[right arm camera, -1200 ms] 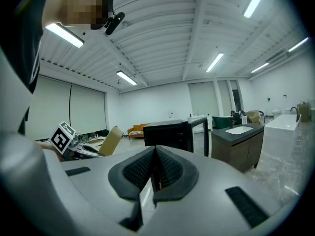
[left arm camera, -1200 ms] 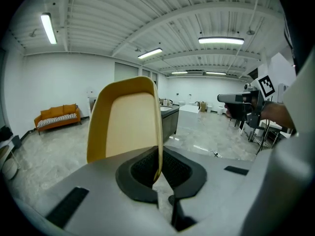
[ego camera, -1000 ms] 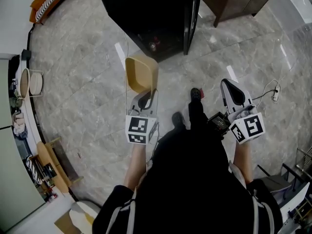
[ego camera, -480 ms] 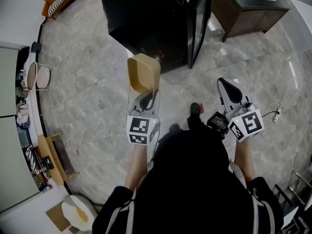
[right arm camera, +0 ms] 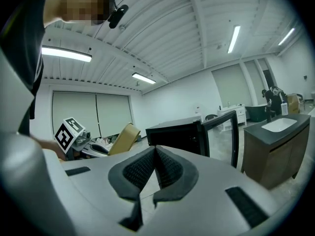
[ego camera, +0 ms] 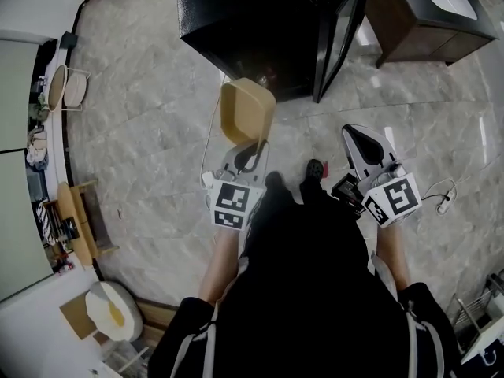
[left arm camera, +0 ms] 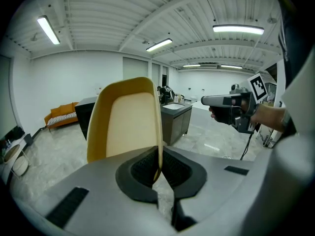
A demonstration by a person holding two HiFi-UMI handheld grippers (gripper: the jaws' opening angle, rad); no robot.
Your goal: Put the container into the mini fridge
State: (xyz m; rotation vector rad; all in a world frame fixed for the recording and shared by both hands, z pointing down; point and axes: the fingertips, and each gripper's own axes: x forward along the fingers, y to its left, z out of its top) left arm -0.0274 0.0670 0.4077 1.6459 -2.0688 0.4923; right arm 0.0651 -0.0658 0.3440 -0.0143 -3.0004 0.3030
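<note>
Left claw (left arm camera: 158, 167) is clamping the yellow container (left arm camera: 125, 122) by one thin side wall, jaws nearly together on the edge, so the container is hanging out in front of the claw in mid-air above the floor (ego camera: 142, 132), short of the mini fridge (ego camera: 252, 18). Right claw (right arm camera: 155, 162) is sitting with its jaws together on nothing. The fridge door (ego camera: 343, 34) is standing open on the right side of the opening. Risks as I'm reading it: the edge pinch is giving little leverage, so the container is likely pivoting or slipping if it bumps the fridge frame or door. The fridge is on the floor, so the low reach is adding tilt.
</note>
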